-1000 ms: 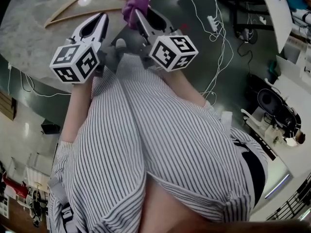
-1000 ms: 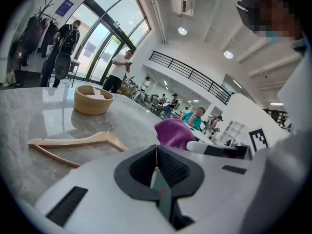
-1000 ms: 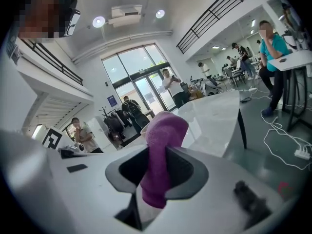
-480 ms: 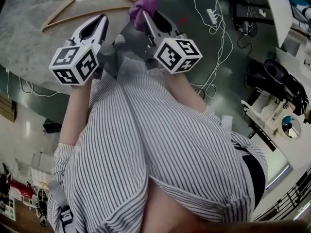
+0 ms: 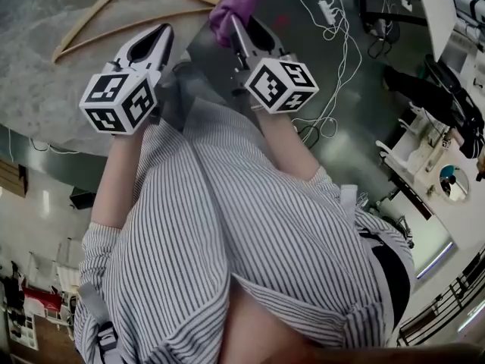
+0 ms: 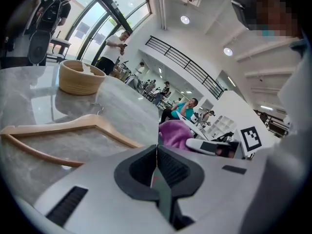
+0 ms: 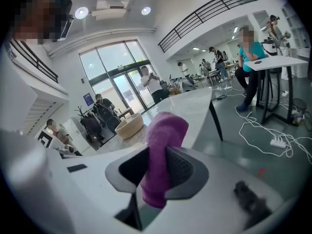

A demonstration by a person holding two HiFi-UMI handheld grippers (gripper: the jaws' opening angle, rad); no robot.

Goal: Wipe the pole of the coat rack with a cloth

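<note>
Cloth (image 7: 165,130) | clamped between right tongs (image 7: 156,165), bulging out beyond them | left tongs (image 6: 157,154) pressed together, empty

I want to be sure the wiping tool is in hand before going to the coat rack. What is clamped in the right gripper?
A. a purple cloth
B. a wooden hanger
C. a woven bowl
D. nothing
A: in the right gripper view the purple cloth stands pinched between the jaws of the right gripper, while the wooden hanger lies on the table.
</note>
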